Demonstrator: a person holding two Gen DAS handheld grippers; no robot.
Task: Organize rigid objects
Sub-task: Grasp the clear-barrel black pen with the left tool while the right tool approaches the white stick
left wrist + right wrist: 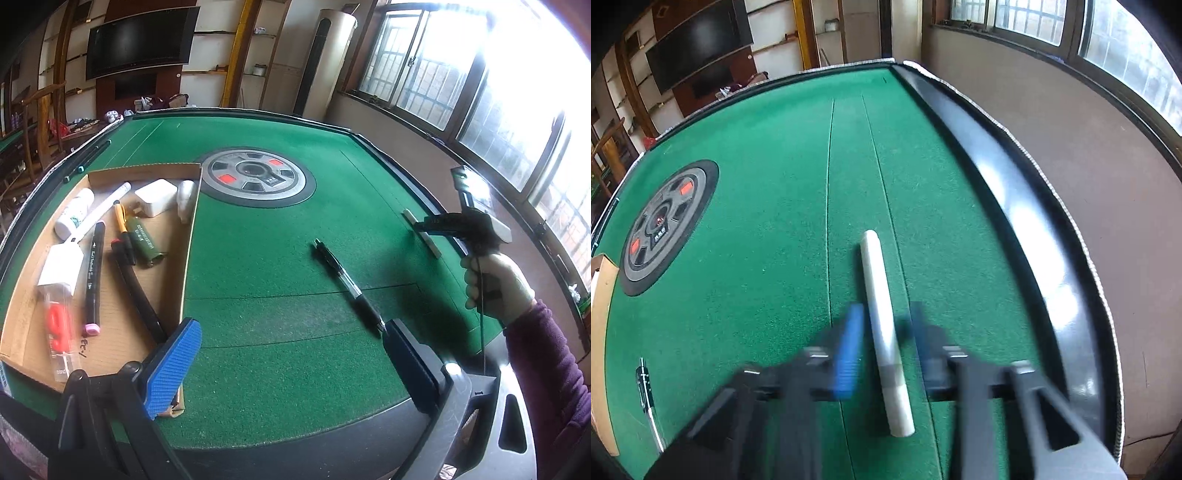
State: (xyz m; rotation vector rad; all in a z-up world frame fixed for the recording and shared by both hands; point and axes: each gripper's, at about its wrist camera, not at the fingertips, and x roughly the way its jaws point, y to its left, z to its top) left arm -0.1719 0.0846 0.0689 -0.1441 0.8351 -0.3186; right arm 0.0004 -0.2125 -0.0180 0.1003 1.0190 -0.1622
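Observation:
On the green felt table (266,266) lies a white marker (882,325), close to the right rim. My right gripper (882,332) straddles its middle, blurred, both fingers close against it; the left wrist view shows this gripper (424,229) clamped across the white marker (434,249), held by a gloved hand (495,284). A black pen (347,284) lies diagonally on the felt, its near tip by the right finger of my left gripper (291,365). That gripper is open and holds nothing.
A cardboard tray (192,240) at the left holds several pens, markers, a white adapter, a small bottle and other items. A round grey hub (258,177) sits mid-table. A raised black rim (1015,206) borders the table's right side.

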